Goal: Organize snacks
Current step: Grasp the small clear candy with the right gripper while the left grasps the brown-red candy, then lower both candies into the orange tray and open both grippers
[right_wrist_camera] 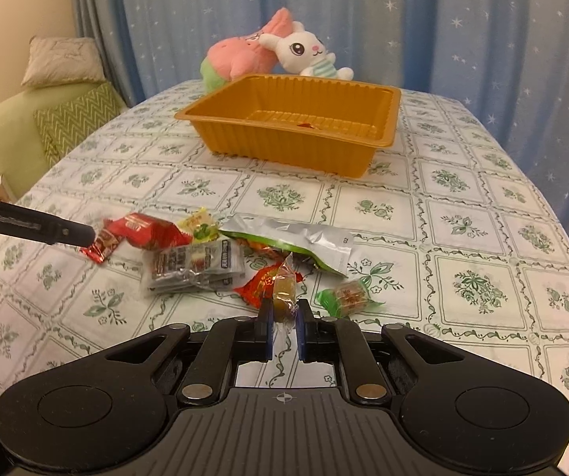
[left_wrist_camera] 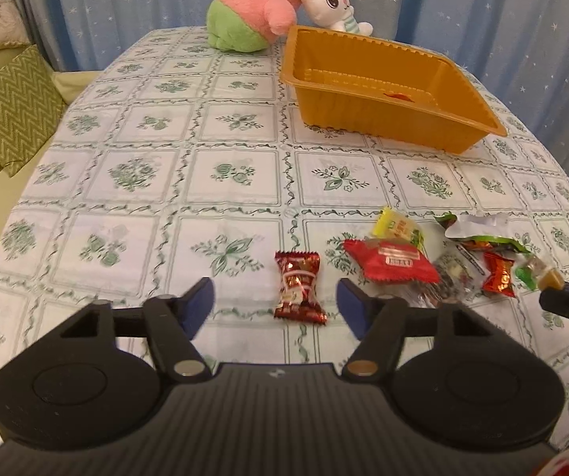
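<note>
Right gripper point(right_wrist_camera: 284, 319) clamps narrow on a clear-wrapped brown candy point(right_wrist_camera: 283, 295), just off the tablecloth near the front edge. Left gripper point(left_wrist_camera: 275, 303) straddles the dark-red candy point(left_wrist_camera: 299, 286), jaws half open, pads not touching. Judgement: centre it, close squarely, then carry both to the orange tray point(right_wrist_camera: 284, 146) toward the far edge.

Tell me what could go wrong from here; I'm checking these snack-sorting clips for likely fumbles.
1. The right gripper pinches the amber candy mostly by its clear wrapper, so it may slip out on the way to the orange tray.
2. The left gripper is open around the dark red candy, which lies nearer one finger; closing could push it sideways.
3. The light tray might slide if bumped.
</note>
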`<control>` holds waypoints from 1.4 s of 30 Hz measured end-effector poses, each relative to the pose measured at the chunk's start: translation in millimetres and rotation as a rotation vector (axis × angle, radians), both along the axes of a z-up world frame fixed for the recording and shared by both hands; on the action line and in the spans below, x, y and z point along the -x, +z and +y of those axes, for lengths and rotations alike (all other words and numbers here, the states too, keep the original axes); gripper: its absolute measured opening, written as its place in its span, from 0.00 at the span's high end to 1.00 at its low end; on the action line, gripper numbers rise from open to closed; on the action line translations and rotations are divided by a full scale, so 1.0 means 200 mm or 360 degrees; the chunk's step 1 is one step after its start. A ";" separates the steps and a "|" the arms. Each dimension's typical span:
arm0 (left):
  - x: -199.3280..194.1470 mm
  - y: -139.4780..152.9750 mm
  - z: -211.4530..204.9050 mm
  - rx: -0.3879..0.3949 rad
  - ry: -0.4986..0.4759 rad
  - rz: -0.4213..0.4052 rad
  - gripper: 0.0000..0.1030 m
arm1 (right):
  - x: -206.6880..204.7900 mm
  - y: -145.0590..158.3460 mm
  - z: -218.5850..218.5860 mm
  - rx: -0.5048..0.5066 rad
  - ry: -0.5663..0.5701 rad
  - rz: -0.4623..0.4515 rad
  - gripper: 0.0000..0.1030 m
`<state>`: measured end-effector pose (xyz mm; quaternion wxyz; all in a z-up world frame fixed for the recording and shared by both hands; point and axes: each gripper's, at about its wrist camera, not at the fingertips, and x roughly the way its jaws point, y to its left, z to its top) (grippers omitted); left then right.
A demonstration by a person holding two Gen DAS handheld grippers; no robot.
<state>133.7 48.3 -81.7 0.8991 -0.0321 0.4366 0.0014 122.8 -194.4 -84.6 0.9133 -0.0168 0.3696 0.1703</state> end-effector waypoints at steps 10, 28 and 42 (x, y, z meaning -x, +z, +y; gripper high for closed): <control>-0.08 -0.11 -0.05 -0.0049 -0.0080 0.0007 0.66 | -0.03 0.00 -0.01 -0.0016 -0.0047 0.0010 0.89; -0.03 0.15 -0.07 -0.0027 -0.0091 -0.0115 0.82 | -0.06 0.09 -0.03 -0.0067 -0.0093 -0.0043 0.89; -0.38 0.43 -0.28 0.0031 -0.0292 -0.0264 0.82 | -0.41 0.34 -0.06 -0.0113 -0.0107 -0.0212 0.89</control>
